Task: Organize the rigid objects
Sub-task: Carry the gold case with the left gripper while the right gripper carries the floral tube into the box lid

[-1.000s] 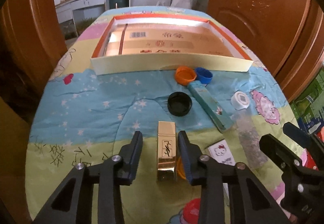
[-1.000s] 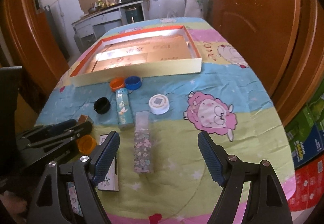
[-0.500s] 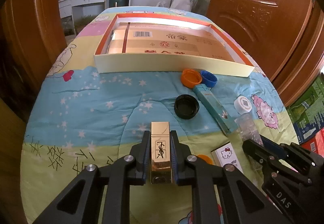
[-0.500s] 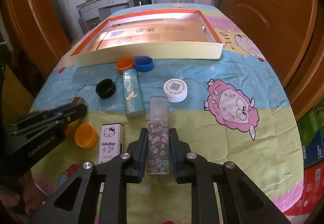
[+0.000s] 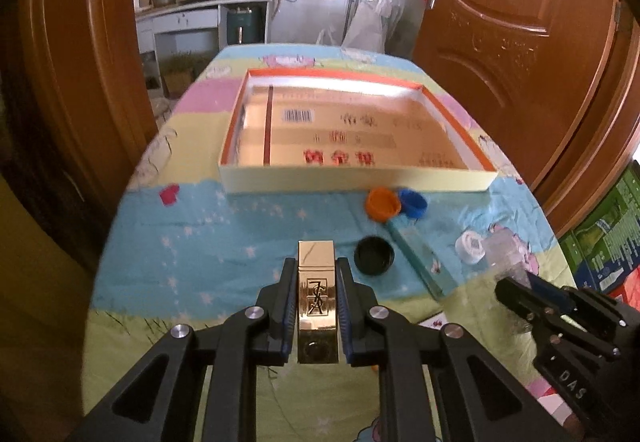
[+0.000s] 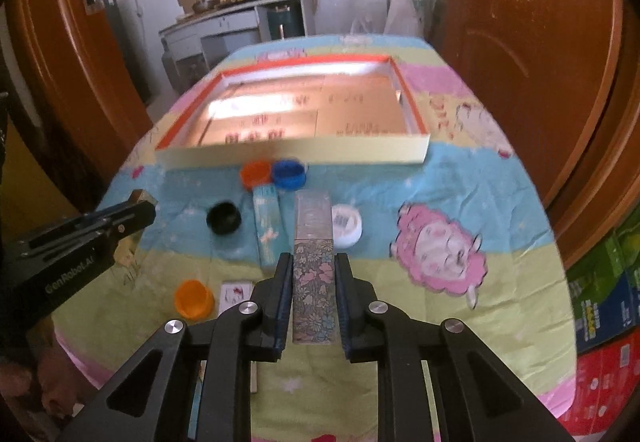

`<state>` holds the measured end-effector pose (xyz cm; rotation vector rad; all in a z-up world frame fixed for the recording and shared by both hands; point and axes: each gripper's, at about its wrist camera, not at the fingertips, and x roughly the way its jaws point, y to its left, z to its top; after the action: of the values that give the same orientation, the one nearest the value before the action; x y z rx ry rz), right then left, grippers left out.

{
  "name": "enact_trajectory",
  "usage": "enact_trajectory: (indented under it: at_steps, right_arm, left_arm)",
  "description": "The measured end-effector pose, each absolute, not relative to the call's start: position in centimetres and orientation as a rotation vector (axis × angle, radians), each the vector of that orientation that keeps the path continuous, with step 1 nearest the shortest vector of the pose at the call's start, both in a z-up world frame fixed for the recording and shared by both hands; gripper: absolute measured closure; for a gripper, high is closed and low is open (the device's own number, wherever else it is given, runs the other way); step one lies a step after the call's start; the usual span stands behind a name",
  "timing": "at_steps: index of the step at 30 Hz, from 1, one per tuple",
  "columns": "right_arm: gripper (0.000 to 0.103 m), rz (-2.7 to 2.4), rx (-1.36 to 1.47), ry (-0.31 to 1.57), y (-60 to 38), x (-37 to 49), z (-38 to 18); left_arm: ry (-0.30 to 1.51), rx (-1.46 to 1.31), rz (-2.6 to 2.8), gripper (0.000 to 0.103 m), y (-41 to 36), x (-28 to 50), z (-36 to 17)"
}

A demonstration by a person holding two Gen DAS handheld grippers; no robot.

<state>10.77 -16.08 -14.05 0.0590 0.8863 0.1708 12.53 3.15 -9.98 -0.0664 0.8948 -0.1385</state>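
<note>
My left gripper (image 5: 316, 274) is shut on a shiny gold rectangular case (image 5: 316, 282) with a dark logo, held above the patterned tablecloth. My right gripper (image 6: 313, 270) is shut on a long flowered case with a clear cap (image 6: 313, 242), also lifted off the cloth. A wide shallow box with orange edges (image 5: 360, 182) (image 6: 296, 156) lies farther back, its gold printed floor bare. In the left wrist view the right gripper (image 5: 516, 294) shows at the right edge; in the right wrist view the left gripper (image 6: 136, 210) shows at the left.
On the cloth lie an orange cap (image 6: 255, 172), a blue cap (image 6: 289, 172), a black cap (image 6: 223, 217), a teal tube box (image 6: 267, 226), a white round lid (image 6: 346, 225), an orange cup (image 6: 193, 298) and a small cartoon-cat box (image 6: 236, 292). Wooden doors flank the table.
Both grippers closed from open onto their cases, the left on the gold one and the right on the flowered one, and both have lifted them off the cloth.
</note>
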Motion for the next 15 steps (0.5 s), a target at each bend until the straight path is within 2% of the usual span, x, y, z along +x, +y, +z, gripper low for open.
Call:
enact_trajectory:
  at_steps: [15]
  right_arm:
    - [0.083,0.185,0.064,0.792,-16.6,13.8,-9.7]
  left_arm:
    - [0.833,-0.055,-0.121,0.085,3.0,14.6,-6.7]
